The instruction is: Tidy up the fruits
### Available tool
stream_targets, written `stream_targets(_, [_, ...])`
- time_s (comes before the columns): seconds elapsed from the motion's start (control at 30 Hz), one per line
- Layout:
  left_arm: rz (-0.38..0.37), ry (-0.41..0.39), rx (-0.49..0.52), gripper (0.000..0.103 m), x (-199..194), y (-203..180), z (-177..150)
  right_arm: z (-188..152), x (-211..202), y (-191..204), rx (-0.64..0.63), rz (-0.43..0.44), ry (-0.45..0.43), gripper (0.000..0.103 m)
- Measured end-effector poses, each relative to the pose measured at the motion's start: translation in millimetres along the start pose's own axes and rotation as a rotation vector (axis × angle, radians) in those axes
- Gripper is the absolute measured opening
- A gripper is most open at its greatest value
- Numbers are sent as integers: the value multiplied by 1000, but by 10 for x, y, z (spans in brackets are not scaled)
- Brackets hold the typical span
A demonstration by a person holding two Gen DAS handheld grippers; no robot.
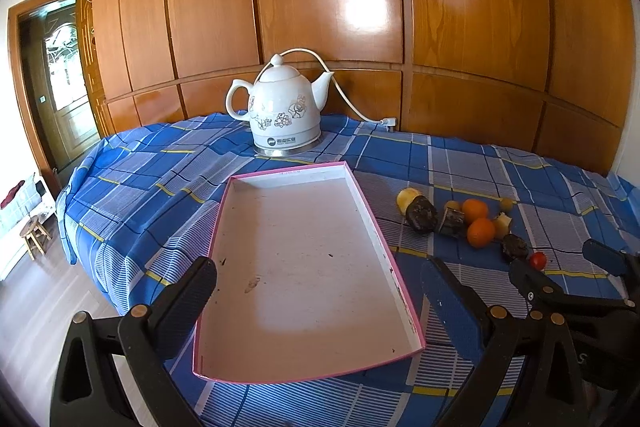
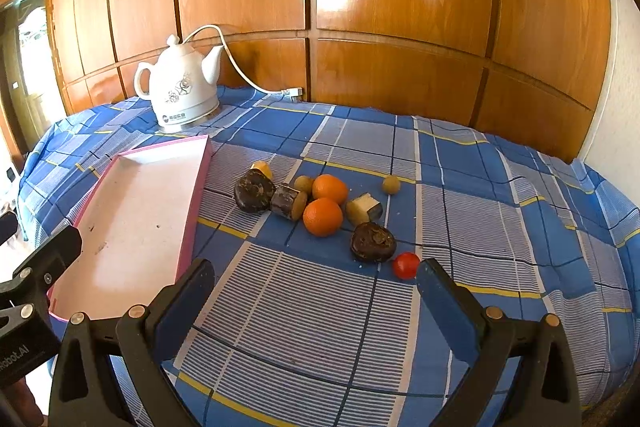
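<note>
A shallow white tray with a pink rim lies on the blue plaid cloth, with nothing in it. To its right is a loose cluster of fruit: two oranges, two dark brown fruits, a cut dark piece, a pale cut piece, small yellow-green fruits, and a red cherry tomato. My left gripper is open above the tray's near end. My right gripper is open, just short of the tomato.
A white ceramic electric kettle stands at the back on the cloth, its white cord running right to a plug. Wooden wall panels rise behind the table. The table's left edge drops to the floor.
</note>
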State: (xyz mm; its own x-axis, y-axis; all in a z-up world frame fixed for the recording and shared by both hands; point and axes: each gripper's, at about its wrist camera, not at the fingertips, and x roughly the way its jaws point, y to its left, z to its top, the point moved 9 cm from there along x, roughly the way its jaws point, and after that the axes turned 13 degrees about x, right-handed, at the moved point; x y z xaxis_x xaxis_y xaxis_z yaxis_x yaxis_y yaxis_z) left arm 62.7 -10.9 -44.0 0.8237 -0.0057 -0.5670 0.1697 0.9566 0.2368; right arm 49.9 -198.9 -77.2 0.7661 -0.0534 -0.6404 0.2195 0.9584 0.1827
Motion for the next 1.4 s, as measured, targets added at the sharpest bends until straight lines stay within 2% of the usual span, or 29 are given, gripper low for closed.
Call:
stream_targets(0.47, [31, -1, -45, 103, -17, 153, -12, 5, -12, 42, -7, 14, -12, 103])
stream_targets(1.4, [13, 7, -42, 103, -23, 86, -33, 22, -51, 63, -21, 21, -32, 103])
